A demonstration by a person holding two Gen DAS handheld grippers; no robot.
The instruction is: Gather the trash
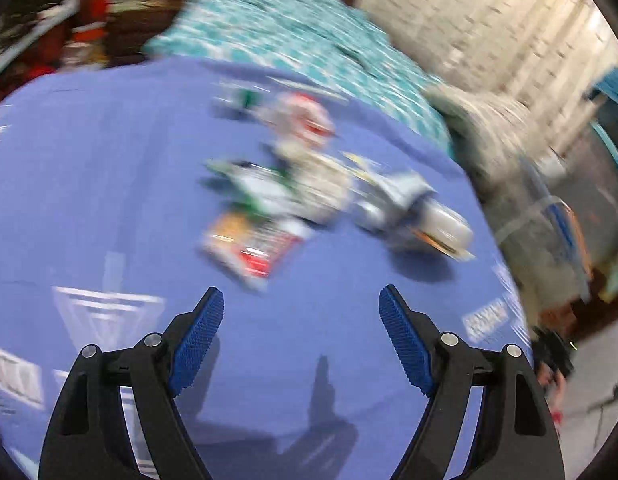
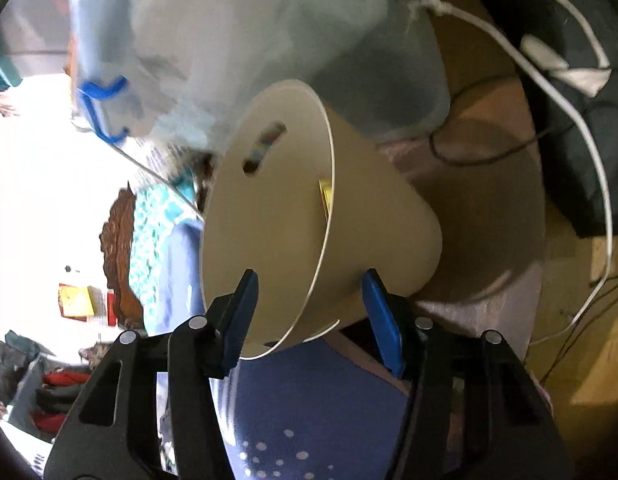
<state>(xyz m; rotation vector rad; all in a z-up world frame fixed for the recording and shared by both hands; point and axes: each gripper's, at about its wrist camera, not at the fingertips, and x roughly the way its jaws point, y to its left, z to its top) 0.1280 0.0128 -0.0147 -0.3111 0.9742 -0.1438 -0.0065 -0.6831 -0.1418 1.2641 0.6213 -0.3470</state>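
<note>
Trash (image 1: 293, 184), apparently wrappers, beyond downward-tilted left gripper (image 1: 301, 300)

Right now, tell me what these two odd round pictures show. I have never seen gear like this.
There is no robot. A person carries a two-finger clamp in each hand, and each clamp has a wide-angle camera looking along its fingers.

The left view is blurred. The left gripper stands open and empty above a blue cloth, where a pile of wrappers and packets lies.

In the right view, the right gripper straddles the rim of a beige bin, one finger inside, one outside. The bin is tilted, with something yellow inside. Whether the pads press on the wall is unclear.
</note>
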